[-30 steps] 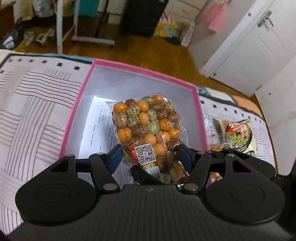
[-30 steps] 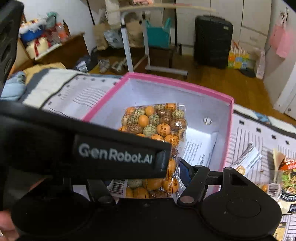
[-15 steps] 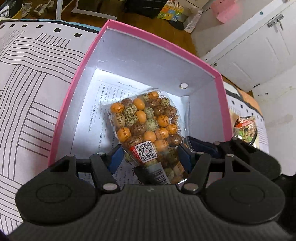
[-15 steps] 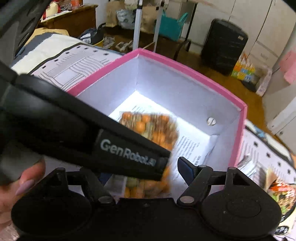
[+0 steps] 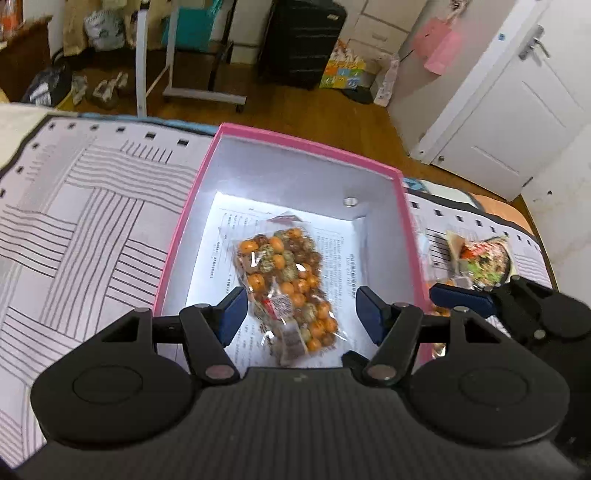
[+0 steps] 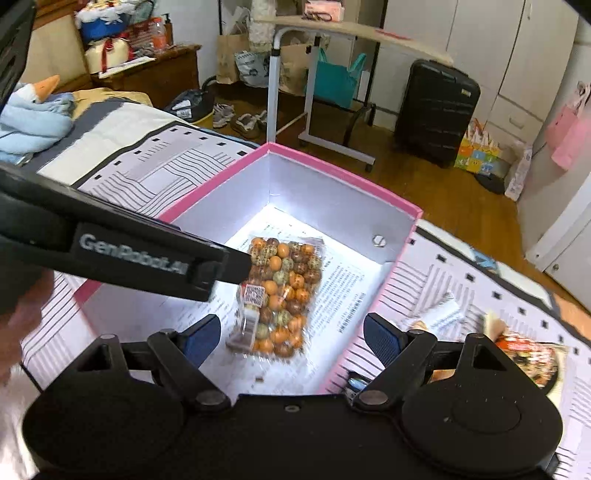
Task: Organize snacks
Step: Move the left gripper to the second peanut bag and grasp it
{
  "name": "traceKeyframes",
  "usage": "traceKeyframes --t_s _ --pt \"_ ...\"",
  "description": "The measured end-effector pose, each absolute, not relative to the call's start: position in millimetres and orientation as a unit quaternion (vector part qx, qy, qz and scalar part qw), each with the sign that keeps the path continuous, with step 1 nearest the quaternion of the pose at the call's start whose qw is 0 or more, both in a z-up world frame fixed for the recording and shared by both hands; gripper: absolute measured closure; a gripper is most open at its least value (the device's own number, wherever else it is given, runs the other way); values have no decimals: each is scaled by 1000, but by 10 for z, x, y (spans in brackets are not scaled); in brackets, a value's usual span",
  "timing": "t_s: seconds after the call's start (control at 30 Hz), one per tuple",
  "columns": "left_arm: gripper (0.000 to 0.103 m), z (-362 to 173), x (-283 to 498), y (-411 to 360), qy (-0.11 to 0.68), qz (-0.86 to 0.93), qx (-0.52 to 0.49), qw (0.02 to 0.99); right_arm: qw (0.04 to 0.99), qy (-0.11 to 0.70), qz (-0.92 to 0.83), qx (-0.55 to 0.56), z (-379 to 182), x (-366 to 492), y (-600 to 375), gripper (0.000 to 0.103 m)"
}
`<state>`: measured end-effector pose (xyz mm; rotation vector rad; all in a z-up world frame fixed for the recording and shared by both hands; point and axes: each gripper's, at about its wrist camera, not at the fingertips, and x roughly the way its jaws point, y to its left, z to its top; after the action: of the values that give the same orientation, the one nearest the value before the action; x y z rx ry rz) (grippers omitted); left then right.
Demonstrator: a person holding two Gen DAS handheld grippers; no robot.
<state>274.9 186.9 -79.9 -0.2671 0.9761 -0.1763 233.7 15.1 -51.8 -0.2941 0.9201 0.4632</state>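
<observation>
A clear bag of orange and brown snack balls [image 5: 286,284] lies flat on the printed paper floor of the pink box [image 5: 310,146], also in the right wrist view [image 6: 280,291]. My left gripper [image 5: 297,315] is open and empty above the box's near end. My right gripper [image 6: 291,338] is open and empty above the box's [image 6: 343,171] near right part. More snack packets [image 5: 480,258] lie on the bedcover right of the box, also in the right wrist view [image 6: 524,354].
The box sits on a bedcover [image 5: 92,221] with striped patterns. A small white packet [image 6: 441,314] lies just right of the box. The left gripper's body [image 6: 122,251] crosses the right wrist view. Wooden floor, a suitcase [image 6: 436,110] and a rolling table [image 6: 332,33] lie beyond.
My left gripper opened and let go of the bag, which now lies on the box floor. Both grippers have pulled back and up from the box.
</observation>
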Motion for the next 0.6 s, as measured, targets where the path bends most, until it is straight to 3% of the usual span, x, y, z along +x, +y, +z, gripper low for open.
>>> traceKeyframes --t_s 0.33,0.6 --pt "39 -46 2121 1420 423 -121 -50 897 874 427 221 -76 72 2066 -728 15" --pt "39 396 1790 873 404 -176 -21 897 908 357 202 -91 287 1824 -1475 15"
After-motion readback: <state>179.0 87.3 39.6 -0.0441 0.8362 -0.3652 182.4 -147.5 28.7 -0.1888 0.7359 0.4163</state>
